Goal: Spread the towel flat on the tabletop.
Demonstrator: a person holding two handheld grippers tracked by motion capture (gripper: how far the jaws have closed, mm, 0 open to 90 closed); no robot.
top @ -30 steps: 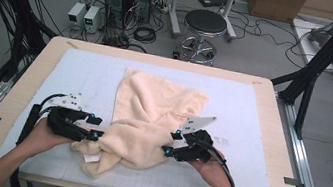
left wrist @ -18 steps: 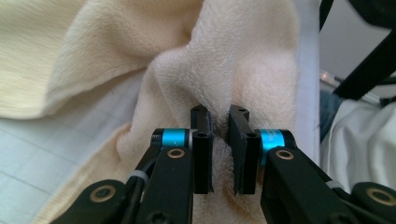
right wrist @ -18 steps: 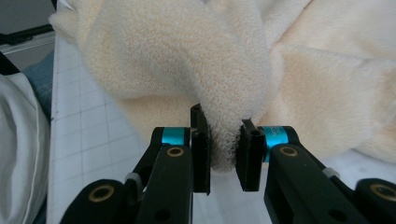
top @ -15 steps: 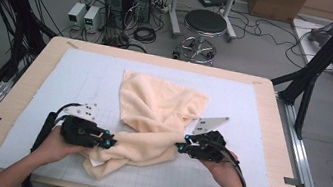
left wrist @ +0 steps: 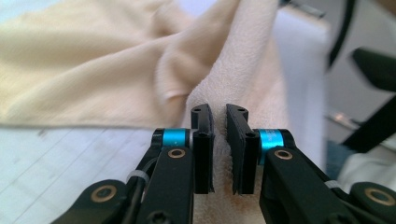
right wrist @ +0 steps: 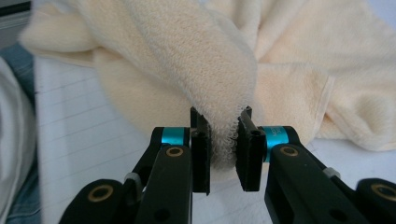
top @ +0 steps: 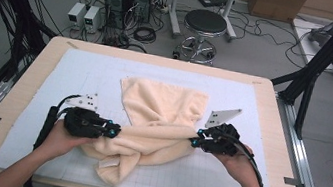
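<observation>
On the pale gridded mat (top: pixel 81 75) covering the wooden table (top: pixel 11 99), a cream-coloured fluffy terry towel (top: pixel 162 105) lies half spread, its near part bunched into a roll stretched between both tongs. Left tongs (top: pixel 114 130) pinch the roll's left end; in the left gripper view (left wrist: pixel 218 140) the jaws stand nearly together with cloth between them. Right tongs (top: pixel 194 141) pinch the right end; the right gripper view (right wrist: pixel 224 149) shows a thick fold of towel (right wrist: pixel 196 60) squeezed between the jaws. Risks, as I judge: bites are shallow and near the edge, so a pull apart or a fast lift could slip plush pile out of one side. The loose tail (top: pixel 109 170) hanging near the front edge could drag, twisting any fold.
</observation>
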